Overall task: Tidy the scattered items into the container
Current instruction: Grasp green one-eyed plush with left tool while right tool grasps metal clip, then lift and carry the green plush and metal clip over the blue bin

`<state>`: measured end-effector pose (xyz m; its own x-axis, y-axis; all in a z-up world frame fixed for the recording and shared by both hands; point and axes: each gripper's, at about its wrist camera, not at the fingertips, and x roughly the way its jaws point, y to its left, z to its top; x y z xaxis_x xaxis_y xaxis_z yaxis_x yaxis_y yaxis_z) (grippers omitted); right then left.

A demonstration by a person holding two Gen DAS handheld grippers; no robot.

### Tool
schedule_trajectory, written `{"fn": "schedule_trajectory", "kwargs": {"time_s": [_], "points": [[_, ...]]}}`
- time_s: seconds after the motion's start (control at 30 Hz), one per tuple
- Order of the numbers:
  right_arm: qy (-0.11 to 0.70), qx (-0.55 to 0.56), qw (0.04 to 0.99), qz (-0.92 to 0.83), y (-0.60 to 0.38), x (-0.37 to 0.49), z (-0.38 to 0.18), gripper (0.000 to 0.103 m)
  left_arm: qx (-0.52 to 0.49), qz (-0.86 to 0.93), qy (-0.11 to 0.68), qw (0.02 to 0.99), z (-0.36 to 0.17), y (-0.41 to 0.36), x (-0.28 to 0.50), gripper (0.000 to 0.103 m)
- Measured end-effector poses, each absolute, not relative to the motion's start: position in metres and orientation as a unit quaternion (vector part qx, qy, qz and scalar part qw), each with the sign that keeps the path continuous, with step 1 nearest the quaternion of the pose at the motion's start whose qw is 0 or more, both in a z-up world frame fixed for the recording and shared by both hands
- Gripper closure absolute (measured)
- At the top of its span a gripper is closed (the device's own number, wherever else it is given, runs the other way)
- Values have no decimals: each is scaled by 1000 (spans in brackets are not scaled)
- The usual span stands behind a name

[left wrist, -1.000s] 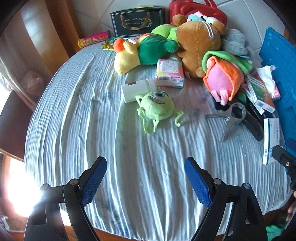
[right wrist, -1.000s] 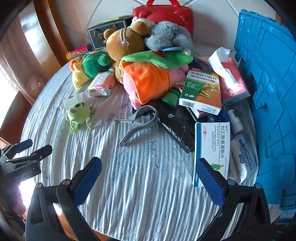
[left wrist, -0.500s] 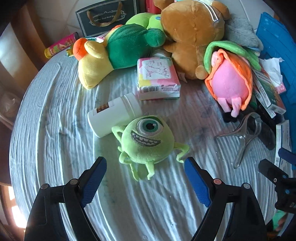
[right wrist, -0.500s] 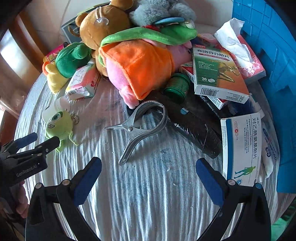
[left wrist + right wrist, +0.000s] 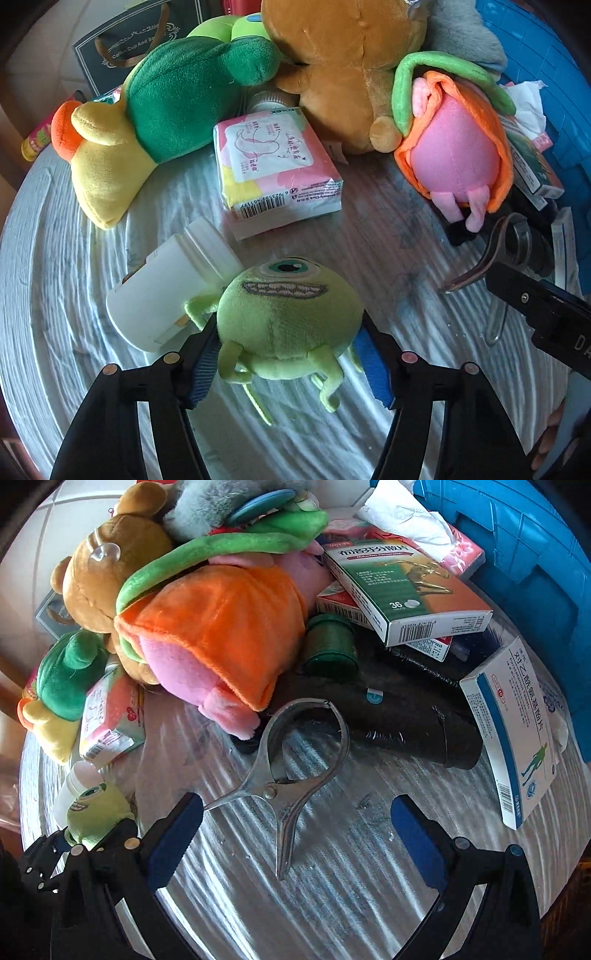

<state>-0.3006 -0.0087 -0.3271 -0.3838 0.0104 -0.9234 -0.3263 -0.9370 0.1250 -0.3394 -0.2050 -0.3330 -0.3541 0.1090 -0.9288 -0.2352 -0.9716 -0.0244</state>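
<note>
A green one-eyed plush [image 5: 288, 314] lies on the striped tablecloth [image 5: 74, 258], and my left gripper [image 5: 290, 343] is shut on it, a blue pad pressing each side. A white bottle [image 5: 166, 291] leans against the plush's left. In the right wrist view the plush [image 5: 98, 810] shows at the lower left in that gripper. My right gripper [image 5: 295, 808] is open above the cloth, and a metal clamp [image 5: 291, 775] lies between its fingers, untouched. The blue container [image 5: 535, 554] stands at the right edge.
A pile crowds the far side: a yellow-green duck plush [image 5: 147, 122], a brown bear [image 5: 343, 62], an orange-pink plush [image 5: 207, 638], a tissue pack [image 5: 277, 173], medicine boxes [image 5: 402, 587], a black roll [image 5: 388, 720] and a green jar [image 5: 330, 646].
My left gripper moved forward onto the green plush and its fingers narrowed against it. My right gripper moved in until the metal clamp lay between its open fingers.
</note>
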Motion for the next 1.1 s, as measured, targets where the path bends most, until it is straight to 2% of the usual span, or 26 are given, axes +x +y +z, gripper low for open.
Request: {"fn": "schedule_trajectory", "kwargs": {"time_s": [0.03,0.13,0.2,0.23,0.5,0.53,0.57,0.67,0.9,0.93,0.97,1.03,1.1], "points": [[146,-545,107,818,-9,-302,-328,1,-558,821,56,107,-333,-204,-341,36],[156,-543,112,818,-11,-306,-331,25,-558,821,56,112,-331,-203,-345,36],[151,-542,115,819,-12,-309,-329,33,-555,821,62,114,-331,-201,-345,36],[147,-543,114,819,-13,-311,-329,41,-554,822,63,115,-330,-201,-345,36],[116,-549,82,824,-26,-309,-320,53,-551,823,58,126,-321,-204,-336,40],[104,-552,74,824,-29,-308,-318,62,-550,824,58,128,-319,-204,-334,40],[91,-558,66,822,-32,-305,-317,66,-549,824,58,130,-317,-205,-331,40],[60,-573,44,816,-39,-299,-315,66,-546,825,56,137,-311,-206,-325,40],[62,-570,31,819,-37,-304,-309,65,-555,818,61,134,-316,-210,-322,39],[61,-568,31,820,-38,-305,-308,58,-554,819,61,135,-316,-211,-321,38],[60,-565,32,822,-39,-306,-307,46,-553,820,61,135,-315,-212,-321,37],[56,-561,39,825,-39,-308,-306,32,-552,821,64,136,-315,-213,-322,36],[60,-563,39,824,-38,-310,-307,30,-561,814,68,134,-321,-214,-323,36]]}}
